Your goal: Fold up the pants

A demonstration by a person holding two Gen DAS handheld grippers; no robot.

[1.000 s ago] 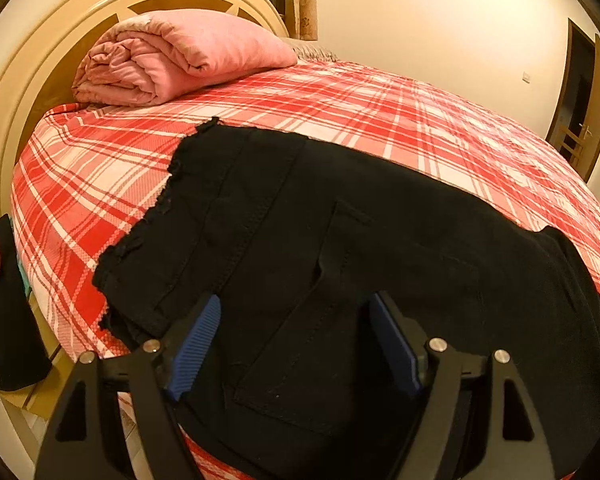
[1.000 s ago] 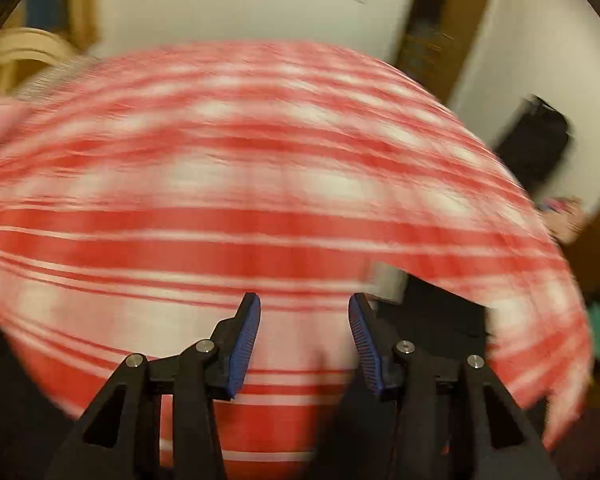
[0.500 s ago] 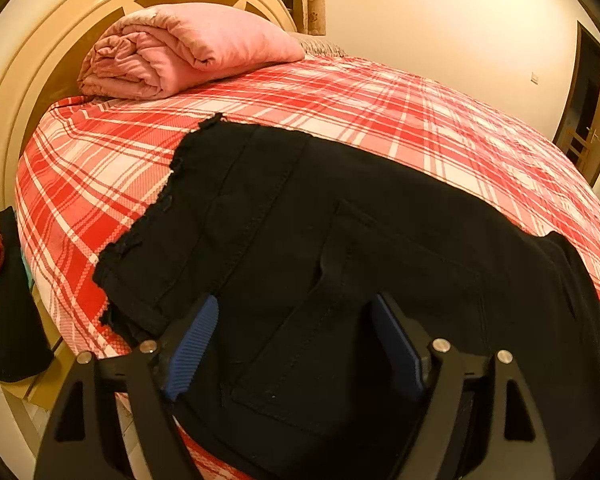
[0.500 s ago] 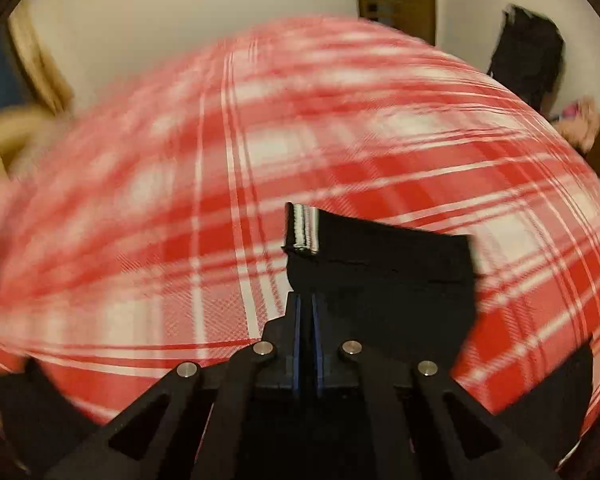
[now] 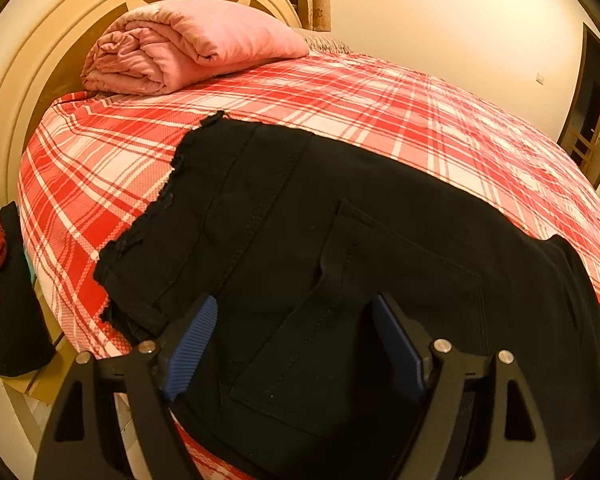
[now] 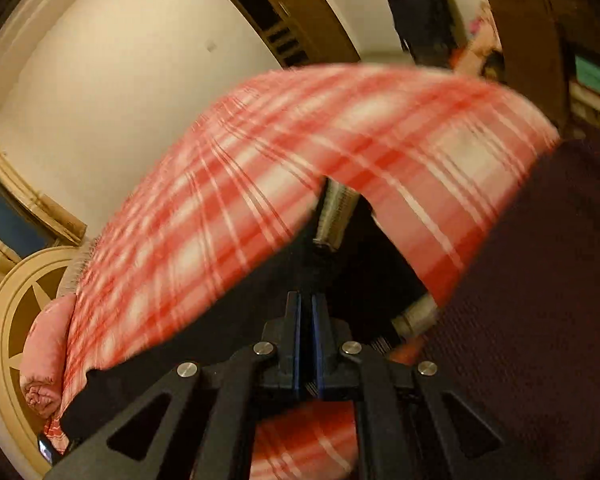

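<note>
Pants (image 5: 340, 248) lying black across the near side of the bed (image 5: 380, 120), long axis left to right. Left gripper (image 5: 296, 344) hovering released above. Right gripper (image 6: 305, 320) clenched on dark cloth, likely a pants end, presumably carrying it over.
</note>
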